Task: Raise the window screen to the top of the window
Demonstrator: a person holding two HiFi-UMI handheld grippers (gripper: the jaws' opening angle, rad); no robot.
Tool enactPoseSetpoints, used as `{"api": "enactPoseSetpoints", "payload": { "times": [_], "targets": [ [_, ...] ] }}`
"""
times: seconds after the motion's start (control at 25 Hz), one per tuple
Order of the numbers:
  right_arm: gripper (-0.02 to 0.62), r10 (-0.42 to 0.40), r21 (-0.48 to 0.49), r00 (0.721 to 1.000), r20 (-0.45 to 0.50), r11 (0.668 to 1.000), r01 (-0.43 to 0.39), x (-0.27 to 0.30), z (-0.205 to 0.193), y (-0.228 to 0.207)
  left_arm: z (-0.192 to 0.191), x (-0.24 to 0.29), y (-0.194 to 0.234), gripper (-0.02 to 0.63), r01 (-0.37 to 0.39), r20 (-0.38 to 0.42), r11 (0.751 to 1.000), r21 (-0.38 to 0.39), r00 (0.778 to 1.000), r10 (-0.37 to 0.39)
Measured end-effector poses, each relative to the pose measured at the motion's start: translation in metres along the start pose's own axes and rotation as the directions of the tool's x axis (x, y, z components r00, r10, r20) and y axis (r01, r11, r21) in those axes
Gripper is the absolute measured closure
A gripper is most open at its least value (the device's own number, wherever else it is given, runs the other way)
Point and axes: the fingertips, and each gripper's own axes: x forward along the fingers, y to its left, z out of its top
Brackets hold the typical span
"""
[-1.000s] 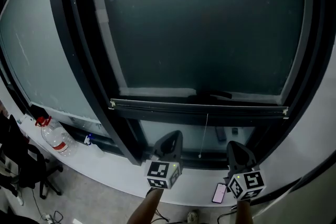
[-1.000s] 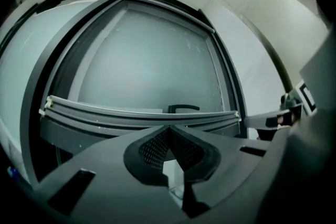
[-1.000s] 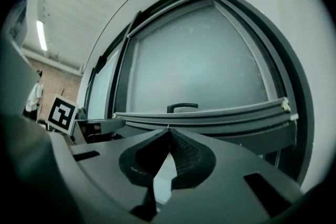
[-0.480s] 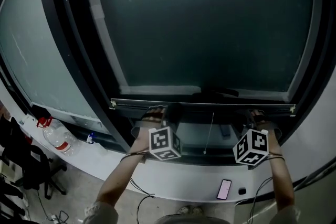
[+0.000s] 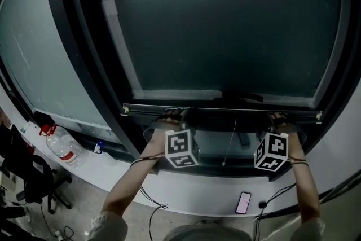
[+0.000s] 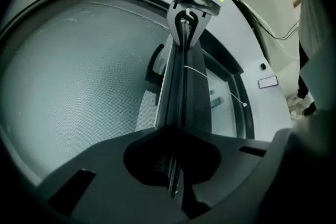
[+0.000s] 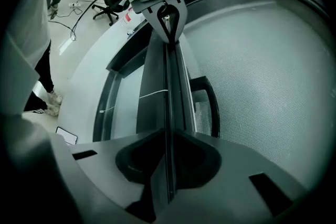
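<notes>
Metal bar (image 5: 223, 112) newly reached: left claw (image 6: 174, 173) clamped, right claw (image 7: 167, 165) closing.

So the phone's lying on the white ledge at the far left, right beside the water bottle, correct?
No: the phone lies on the white ledge toward the right, well apart from the water bottle at the far left. The head view shows it.

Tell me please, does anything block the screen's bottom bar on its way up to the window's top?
Nothing visible does. Above the bottom bar, the dark frame on both sides looks clear as far as the head view shows.
</notes>
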Motion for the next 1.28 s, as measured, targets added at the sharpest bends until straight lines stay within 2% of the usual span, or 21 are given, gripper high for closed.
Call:
{"api": "enactPoseSetpoints", "payload": {
  "times": [0.16, 0.28, 0.44, 0.52, 0.6, 0.76, 0.8, 0.84, 0.96, 1.12, 1.28],
  "targets": [
    [0.544, 0.001, 0.001, 1.0, -0.024, 1.0, -0.001, 0.001, 0.004, -0.004, 0.005, -0.001, -0.001, 0.601, -0.022, 0.032, 1.0, 0.009, 0.999, 0.021],
    [0.566, 0.033, -0.023, 0.997, -0.071, 0.999, -0.035, 0.004, 0.008, -0.003, 0.015, 0.0, -0.005, 0.601, 0.034, 0.069, 0.999, -0.022, 0.997, -0.033],
    [0.569, 0.033, -0.021, 0.997, -0.065, 0.999, -0.034, 0.004, 0.009, -0.004, 0.015, 0.001, -0.006, 0.601, 0.087, 0.02, 0.996, 0.017, 0.996, -0.087],
    [0.569, 0.026, 0.0, 0.999, -0.04, 1.0, -0.026, 0.004, 0.008, -0.004, 0.01, -0.002, -0.014, 0.552, 0.166, -0.001, 0.986, 0.008, 0.986, -0.166],
    [0.569, 0.017, 0.001, 0.999, -0.034, 1.0, -0.017, 0.004, 0.008, -0.003, 0.004, -0.004, -0.02, 0.442, 0.224, -0.02, 0.975, 0.0, 0.974, -0.224],
    [0.569, 0.008, -0.012, 0.999, -0.043, 1.0, -0.009, 0.004, 0.007, -0.003, -0.005, 0.003, -0.018, 0.477, 0.157, -0.052, 0.987, 0.014, 0.986, -0.156],
    [0.569, 0.008, -0.012, 0.999, -0.04, 1.0, -0.008, 0.004, 0.007, -0.002, -0.007, 0.004, -0.017, 0.51, 0.146, -0.054, 0.989, 0.0, 0.988, -0.146],
    [0.569, 0.007, -0.01, 0.999, -0.035, 1.0, -0.008, 0.004, 0.008, -0.001, -0.009, 0.004, -0.017, 0.511, 0.143, -0.053, 0.99, -0.02, 0.988, -0.144],
    [0.569, 0.012, -0.009, 0.999, -0.03, 1.0, -0.013, 0.004, 0.008, -0.001, -0.011, 0.003, -0.016, 0.512, 0.148, -0.06, 0.988, -0.034, 0.987, -0.149],
    [0.569, 0.02, 0.011, 1.0, -0.008, 1.0, -0.02, 0.003, 0.009, -0.003, -0.013, -0.001, -0.008, 0.552, 0.156, -0.078, 0.988, -0.009, 0.985, -0.156],
    [0.569, 0.024, 0.018, 1.0, -0.002, 1.0, -0.024, 0.002, 0.008, -0.003, -0.013, 0.0, -0.009, 0.555, 0.194, -0.102, 0.98, 0.043, 0.977, -0.189]
  ]
}}
